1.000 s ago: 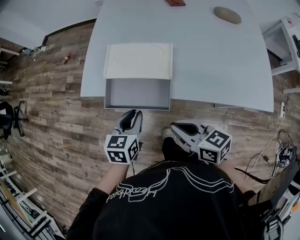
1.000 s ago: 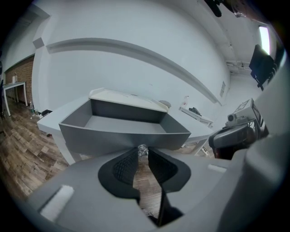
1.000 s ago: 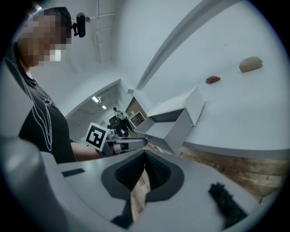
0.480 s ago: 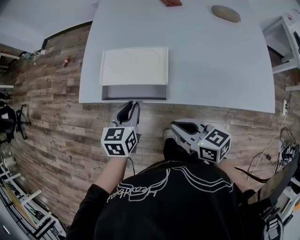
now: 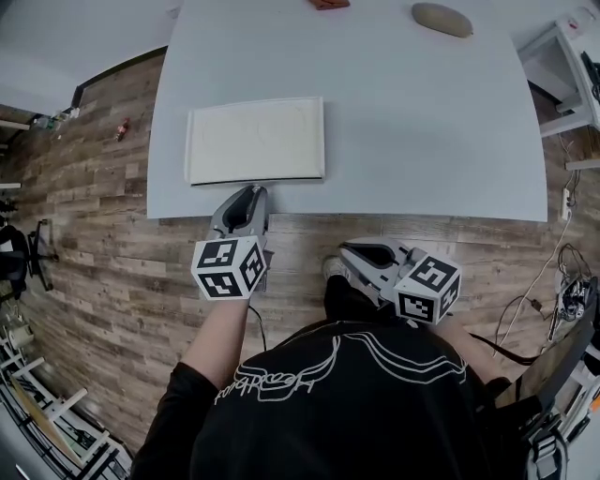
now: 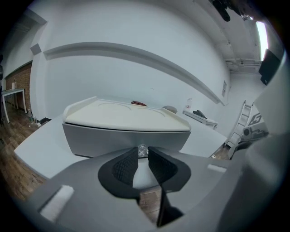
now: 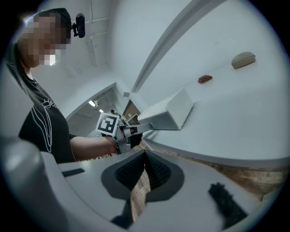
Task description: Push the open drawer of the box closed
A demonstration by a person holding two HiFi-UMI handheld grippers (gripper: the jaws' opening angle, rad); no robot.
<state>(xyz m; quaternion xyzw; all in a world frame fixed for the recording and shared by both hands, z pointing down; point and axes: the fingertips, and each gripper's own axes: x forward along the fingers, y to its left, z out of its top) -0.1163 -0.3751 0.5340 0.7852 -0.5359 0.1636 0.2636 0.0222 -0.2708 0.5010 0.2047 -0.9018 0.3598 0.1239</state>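
Left claw (image 6: 142, 155): jaws a narrow slit apart and gripping nothing. The tips sit up against the drawer front (image 6: 104, 140), and its small clear knob (image 6: 142, 150) shows right in the slit (whether the pads touch the knob I cannot tell).
Right claw (image 7: 144, 155): jaws drawn together at the tips, nothing between them. It hangs off the surface over the wooden floor (image 5: 103, 272), to the right of the left claw and nearer the person.
Drawer front: grey, pushed into the box (image 5: 255, 141) and about flush under the near edge of the cream lid. From the head view only a thin dark line shows there.
Box: flat, lying on the near-left part of the white surface (image 5: 422, 122), just back from the near edge.
Far edge of surface: a tan oval thing (image 5: 441, 19) to the right and a small reddish thing (image 5: 328, 4) left of it, both well apart from the box.
Person: black printed shirt (image 5: 328, 403), left forearm stretched towards the box.
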